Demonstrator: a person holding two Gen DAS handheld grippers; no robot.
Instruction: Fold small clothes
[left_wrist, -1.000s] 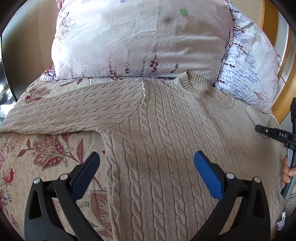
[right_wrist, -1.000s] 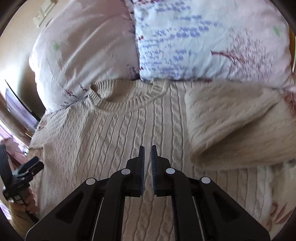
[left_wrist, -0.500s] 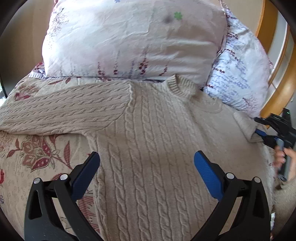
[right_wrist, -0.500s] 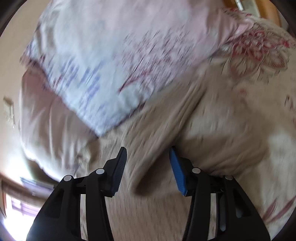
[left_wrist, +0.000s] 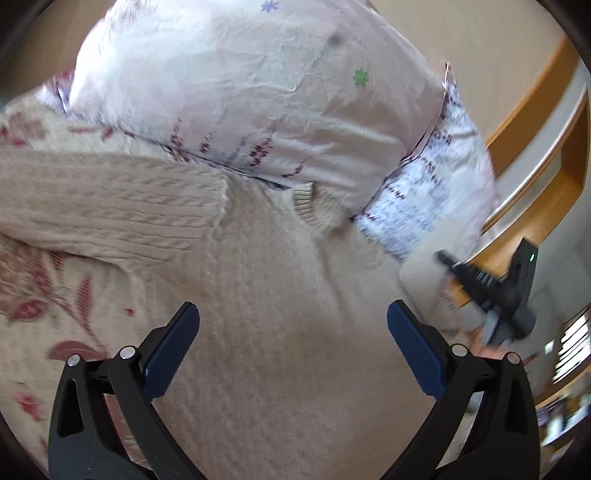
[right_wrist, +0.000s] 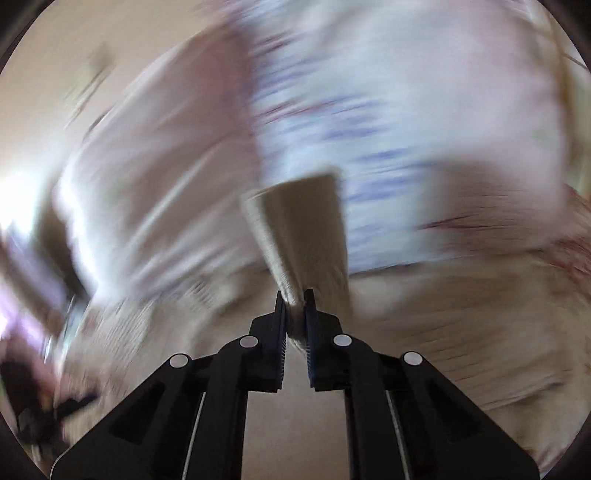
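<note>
A beige cable-knit sweater (left_wrist: 280, 295) lies flat on the bed, collar toward the pillows, its left sleeve (left_wrist: 110, 206) stretched out to the left. My left gripper (left_wrist: 293, 325) is open and empty, hovering over the sweater's body. My right gripper (right_wrist: 294, 306) is shut on the sweater's right sleeve cuff (right_wrist: 306, 229) and holds it lifted; the cuff sticks up past the fingertips. The right gripper also shows in the left wrist view (left_wrist: 491, 291) at the sweater's right edge. The right wrist view is heavily blurred.
Two floral pillows (left_wrist: 258, 96) (left_wrist: 428, 199) lean at the head of the bed behind the collar. A floral bedspread (left_wrist: 40, 295) lies under the sweater. A wooden headboard (left_wrist: 535, 166) curves at the right.
My right gripper opened, then shut on the right sleeve cuff and lifted it, moving fast. My left gripper stayed open and swung its view to the right.
</note>
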